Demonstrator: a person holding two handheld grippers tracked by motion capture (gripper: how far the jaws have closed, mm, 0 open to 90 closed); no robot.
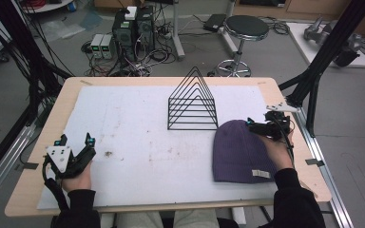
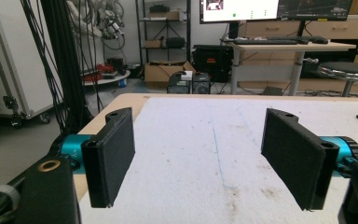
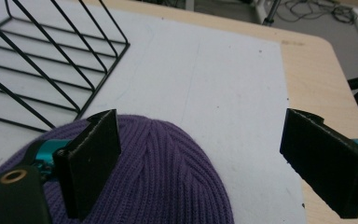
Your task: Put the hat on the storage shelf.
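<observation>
right gripper (image 1: pixel 259 126) hovers, fingers (image 3: pixel 95 158) spread, over the purple beanie (image 1: pixel 240 152); a shallow pinch could slip. left gripper (image 1: pixel 76 141) rests with fingers spread.

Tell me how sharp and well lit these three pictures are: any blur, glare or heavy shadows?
High view: even, soft light, mild softness, the purple beanie and wire rack casting only faint shadows. Left gripper view: the near jaws look soft-edged, and the monitor behind glares white. Right gripper view: the beanie's knit ribs read clearly, while the black jaws show as dark blocks with little detail.
</observation>
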